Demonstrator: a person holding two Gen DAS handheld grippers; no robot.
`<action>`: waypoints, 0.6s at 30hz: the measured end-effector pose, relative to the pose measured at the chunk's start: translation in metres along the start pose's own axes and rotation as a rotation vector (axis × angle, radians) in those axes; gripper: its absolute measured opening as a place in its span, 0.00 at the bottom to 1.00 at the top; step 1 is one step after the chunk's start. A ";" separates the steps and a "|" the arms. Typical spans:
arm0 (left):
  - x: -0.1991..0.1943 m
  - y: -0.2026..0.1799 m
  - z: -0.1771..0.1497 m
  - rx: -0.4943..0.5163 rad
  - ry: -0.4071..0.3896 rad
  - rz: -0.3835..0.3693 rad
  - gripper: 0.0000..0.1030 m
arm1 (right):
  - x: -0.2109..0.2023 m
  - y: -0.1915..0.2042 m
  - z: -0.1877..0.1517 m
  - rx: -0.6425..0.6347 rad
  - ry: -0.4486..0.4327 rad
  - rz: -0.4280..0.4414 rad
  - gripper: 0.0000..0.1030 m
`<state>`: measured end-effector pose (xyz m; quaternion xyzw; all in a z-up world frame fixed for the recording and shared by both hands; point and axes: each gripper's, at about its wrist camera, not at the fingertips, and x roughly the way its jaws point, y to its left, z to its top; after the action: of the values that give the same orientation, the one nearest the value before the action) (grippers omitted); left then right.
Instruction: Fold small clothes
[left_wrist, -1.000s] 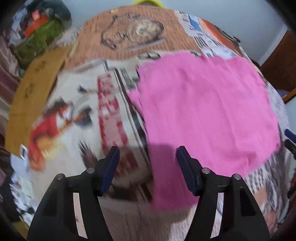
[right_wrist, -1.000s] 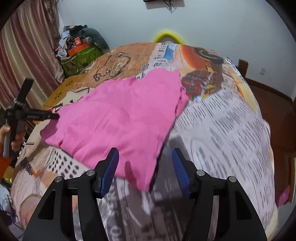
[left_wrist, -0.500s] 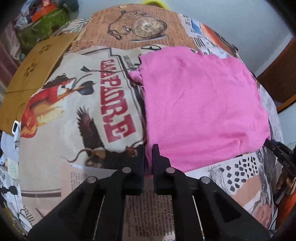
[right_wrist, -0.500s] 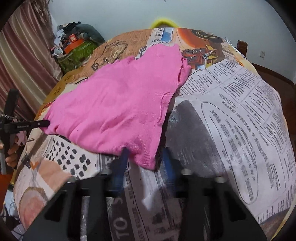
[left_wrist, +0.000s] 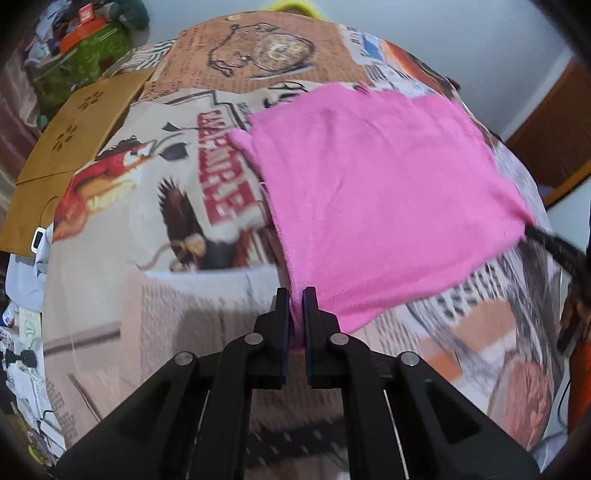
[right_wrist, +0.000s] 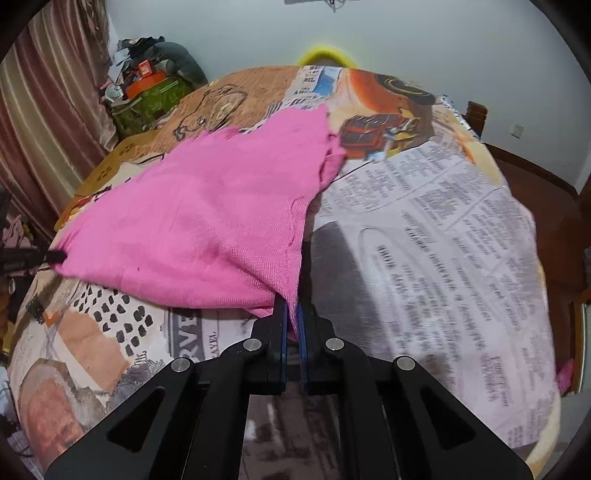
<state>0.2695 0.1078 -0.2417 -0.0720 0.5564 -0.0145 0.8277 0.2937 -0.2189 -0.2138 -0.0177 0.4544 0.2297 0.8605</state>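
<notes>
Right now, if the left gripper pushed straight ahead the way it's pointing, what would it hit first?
The pink garment: the left gripper is shut on its near corner, and the cloth lies straight ahead over the printed bedspread. Depth past that is unclear.

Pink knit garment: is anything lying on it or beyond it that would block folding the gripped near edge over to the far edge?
Nothing visible does. The pink knit garment has nothing on top, and both grippers hold its near corners.

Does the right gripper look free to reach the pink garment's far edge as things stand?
Probably not: the right gripper is shut on the pink garment's near corner, so it must let go first.
</notes>
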 end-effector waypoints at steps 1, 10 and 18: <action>-0.001 -0.004 -0.005 0.004 0.004 -0.008 0.06 | -0.002 -0.001 0.000 -0.001 -0.004 -0.006 0.04; -0.024 -0.038 -0.040 0.061 0.011 -0.028 0.06 | -0.017 -0.011 -0.003 0.033 0.005 -0.028 0.04; -0.057 -0.023 -0.034 0.054 -0.087 0.094 0.41 | -0.041 -0.001 -0.014 0.014 0.001 -0.043 0.17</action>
<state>0.2180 0.0877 -0.1991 -0.0242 0.5220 0.0126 0.8525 0.2636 -0.2383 -0.1899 -0.0217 0.4560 0.2080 0.8651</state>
